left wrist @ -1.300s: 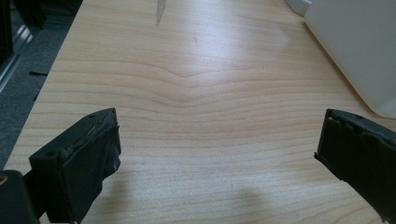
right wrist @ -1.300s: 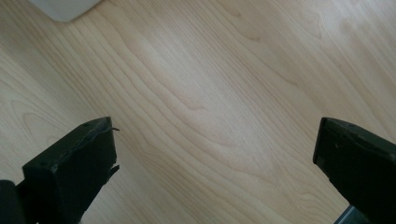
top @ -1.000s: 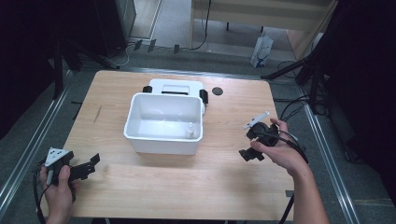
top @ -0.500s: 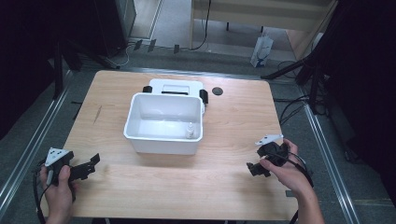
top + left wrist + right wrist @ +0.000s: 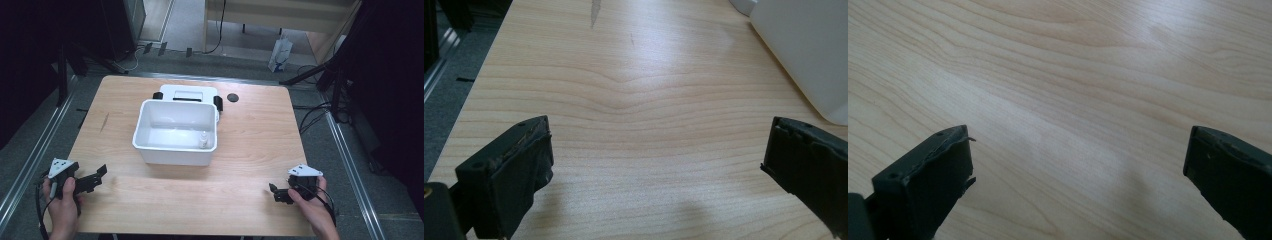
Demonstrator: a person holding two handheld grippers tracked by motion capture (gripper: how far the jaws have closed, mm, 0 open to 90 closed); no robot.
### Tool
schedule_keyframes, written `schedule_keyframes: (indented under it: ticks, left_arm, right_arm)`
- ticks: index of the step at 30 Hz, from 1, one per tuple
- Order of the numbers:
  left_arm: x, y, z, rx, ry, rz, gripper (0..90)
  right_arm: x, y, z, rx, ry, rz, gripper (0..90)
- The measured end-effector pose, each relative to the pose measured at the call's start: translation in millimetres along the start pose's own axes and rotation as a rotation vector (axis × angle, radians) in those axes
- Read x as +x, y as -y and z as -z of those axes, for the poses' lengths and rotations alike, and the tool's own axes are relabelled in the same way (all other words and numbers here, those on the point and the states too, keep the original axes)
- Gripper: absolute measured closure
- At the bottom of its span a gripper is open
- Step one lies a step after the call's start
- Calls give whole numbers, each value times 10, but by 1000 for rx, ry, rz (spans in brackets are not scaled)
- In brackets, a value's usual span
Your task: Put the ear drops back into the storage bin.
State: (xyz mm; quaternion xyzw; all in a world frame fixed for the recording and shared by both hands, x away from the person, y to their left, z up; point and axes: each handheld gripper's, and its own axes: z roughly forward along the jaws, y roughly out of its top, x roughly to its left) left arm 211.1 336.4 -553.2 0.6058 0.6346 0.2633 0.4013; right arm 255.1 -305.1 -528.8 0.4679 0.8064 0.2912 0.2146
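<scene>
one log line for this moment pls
left gripper: open, empty, near left table edge | right gripper: open, empty, near right edge | white bin: mid-table, small bottle inside

A light wooden table point(image 5: 260, 130) stands on grey floor point(image 5: 190, 30), flanked by metal rails point(image 5: 350, 165). Beyond it: a pale wooden bench point(image 5: 280, 15), a white paper bag point(image 5: 280, 52), black stands point(image 5: 330, 70), and trailing cables point(image 5: 215, 40); dark surroundings.

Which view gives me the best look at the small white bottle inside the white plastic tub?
The high view: the small white bottle stands upright in the white plastic tub, near its front right corner. The left gripper view catches just the tub's outer wall; the right gripper view looks at bare wooden tabletop.
</scene>
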Motion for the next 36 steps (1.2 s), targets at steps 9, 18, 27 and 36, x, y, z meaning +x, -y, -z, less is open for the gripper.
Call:
schedule_keyframes:
  ticks: [9,18,27,36]
  left_arm:
    - [4,-1,-1,2,2,2,4]
    - [6,-2,-7,6,8,2,4]
    - [-8,-2,-10,9,6,-10,4]
    - [-23,4,-6,16,-4,-22,4]
  right_arm:
    - [-44,301,43,-127,-4,-92,0]
    - [-124,416,117,-258,32,-178,0]
    - [-201,426,122,-288,33,-258,0]
    - [-209,403,89,-244,18,-262,0]
